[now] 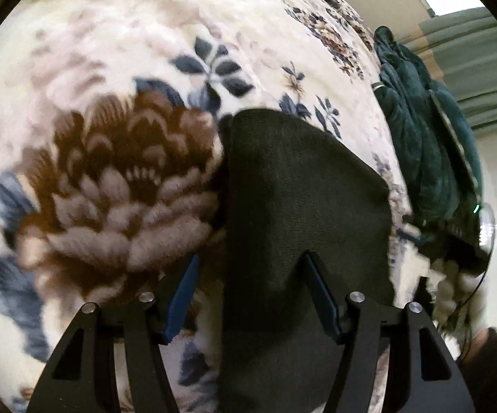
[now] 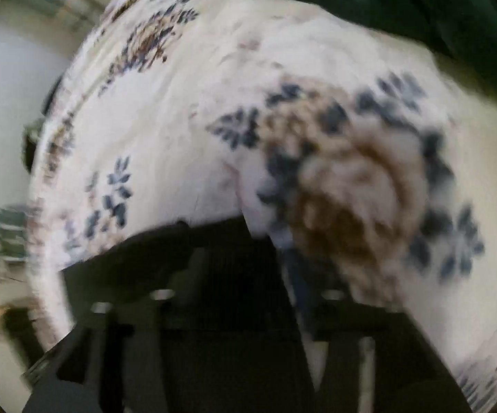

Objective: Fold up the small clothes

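A small dark garment (image 1: 303, 186) lies flat on the floral fleece blanket (image 1: 117, 69). In the left wrist view my left gripper (image 1: 252, 292) hovers over the garment's near part, its blue pads (image 1: 183, 296) standing wide apart. The cloth's left edge runs between them and neither pad presses on it. The right wrist view is blurred. There the same dark garment (image 2: 166, 247) fills the lower middle, with my right gripper (image 2: 245, 275) over its upper right corner. Its fingers (image 2: 296, 285) stand apart and I see nothing pinched between them.
A dark teal fleece heap (image 1: 420, 130) lies along the blanket's right side, and shows at the top of the right wrist view as teal fleece (image 2: 386, 0). The bed's edge (image 2: 52, 158) drops off at the left there. A thin cable (image 1: 475, 285) and pale fabric lie near the teal heap.
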A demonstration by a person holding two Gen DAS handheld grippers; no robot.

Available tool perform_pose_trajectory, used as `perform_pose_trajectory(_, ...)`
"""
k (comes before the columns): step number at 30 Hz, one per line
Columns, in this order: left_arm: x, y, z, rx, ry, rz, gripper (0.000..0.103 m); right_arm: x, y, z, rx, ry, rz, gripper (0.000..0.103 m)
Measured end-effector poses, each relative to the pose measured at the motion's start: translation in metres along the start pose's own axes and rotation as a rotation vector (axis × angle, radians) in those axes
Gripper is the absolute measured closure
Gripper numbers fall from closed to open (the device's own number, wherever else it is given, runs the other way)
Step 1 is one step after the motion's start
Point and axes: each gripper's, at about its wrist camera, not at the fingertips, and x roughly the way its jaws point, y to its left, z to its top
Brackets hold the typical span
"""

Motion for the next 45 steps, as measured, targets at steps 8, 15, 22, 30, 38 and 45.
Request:
perform_pose_trajectory(8,0.030,0.001,-0.013,-0.032,0.039,-0.154,0.030,0.060,-0.036,-0.052,0.057,0.227,0.269,0.042)
perform_pose_trajectory(15,0.022,-0.023,-0.004,0.072,-0.022,-0.156,0.079,0.075,-0.016,-0.066,0.049,0.210,0.339,0.077)
perform_pose_trajectory(22,-0.001,-0.042,0.026,0.124,0.014,-0.169,0.082,0.031,0.010,-0.082,0.089,0.063,0.314,0.082)
perform_pose_trajectory(30,-0.026,-0.086,0.123,0.290,0.037,-0.159,0.082,-0.016,0.054,-0.043,0.151,-0.105,0.386,0.083)
perform_pose_trajectory(38,0.014,-0.114,0.249,0.418,0.052,-0.131,0.082,0.000,0.087,0.060,0.215,-0.228,0.365,0.083)
perform_pose_trajectory(45,0.114,-0.101,0.314,0.424,0.214,-0.010,0.066,0.057,0.067,0.129,0.294,-0.197,0.214,0.078)
